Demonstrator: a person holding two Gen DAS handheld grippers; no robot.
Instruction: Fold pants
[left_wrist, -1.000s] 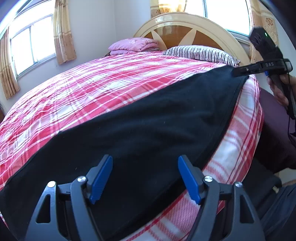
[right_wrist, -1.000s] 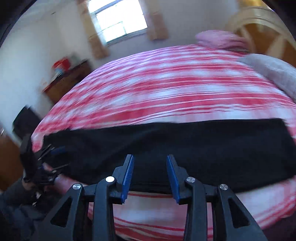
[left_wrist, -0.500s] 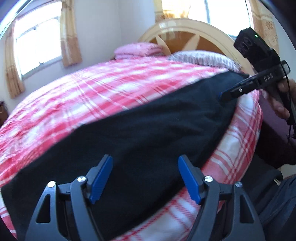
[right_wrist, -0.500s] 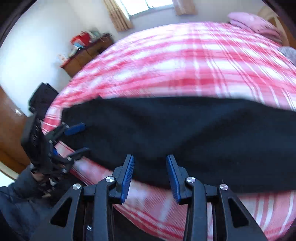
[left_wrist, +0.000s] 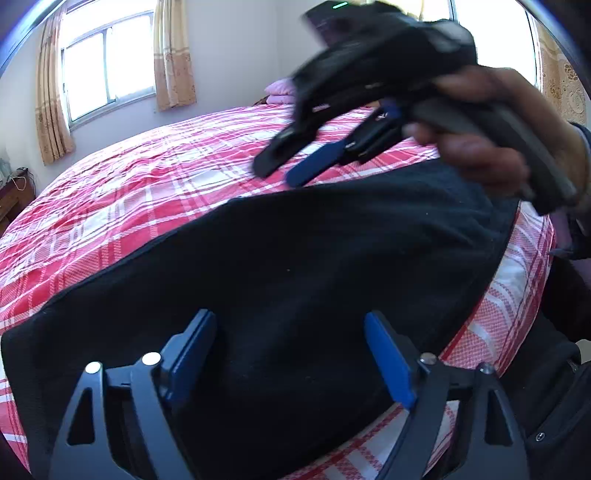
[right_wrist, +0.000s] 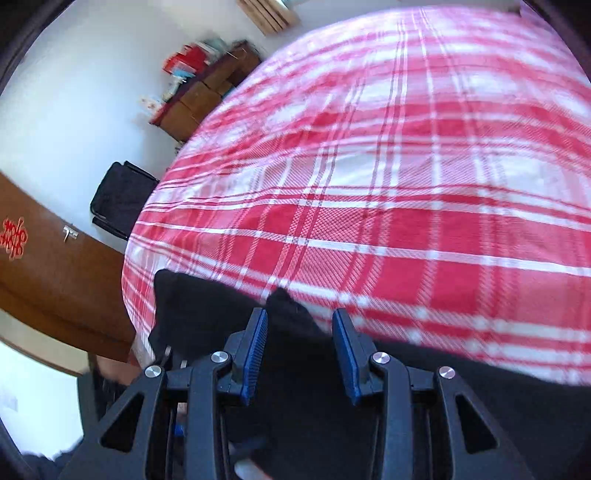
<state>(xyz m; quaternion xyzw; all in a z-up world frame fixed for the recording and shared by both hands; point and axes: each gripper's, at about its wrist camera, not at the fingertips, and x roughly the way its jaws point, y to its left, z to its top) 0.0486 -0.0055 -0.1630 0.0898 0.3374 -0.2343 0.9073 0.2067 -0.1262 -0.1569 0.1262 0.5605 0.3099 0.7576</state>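
Note:
Black pants (left_wrist: 295, 258) lie flat along the near edge of a red and white plaid bed cover (left_wrist: 147, 177). My left gripper (left_wrist: 288, 321) hovers low over their near end, its jaws wide and still opening, with cloth below them but not pinched. A hand (left_wrist: 480, 147) holds my right gripper (left_wrist: 277, 173), blurred, above the far half of the pants. In the right wrist view the right gripper (right_wrist: 301, 314) stands partly open over the pants' end (right_wrist: 192, 306). Black cloth shows in the gap, and the pads do not press on it.
Curtained windows (left_wrist: 107, 66) and folded pink bedding (left_wrist: 277, 90) lie beyond the bed. A wooden cabinet (right_wrist: 199, 107) with boxes, a black bag (right_wrist: 118, 199) and a brown door (right_wrist: 37, 266) stand past the foot. The person's dark clothing (left_wrist: 554, 369) is at the bed's near right.
The right gripper has swept from the pants' far end by the headboard to close above the left gripper's end. The left gripper's jaws have spread wider.

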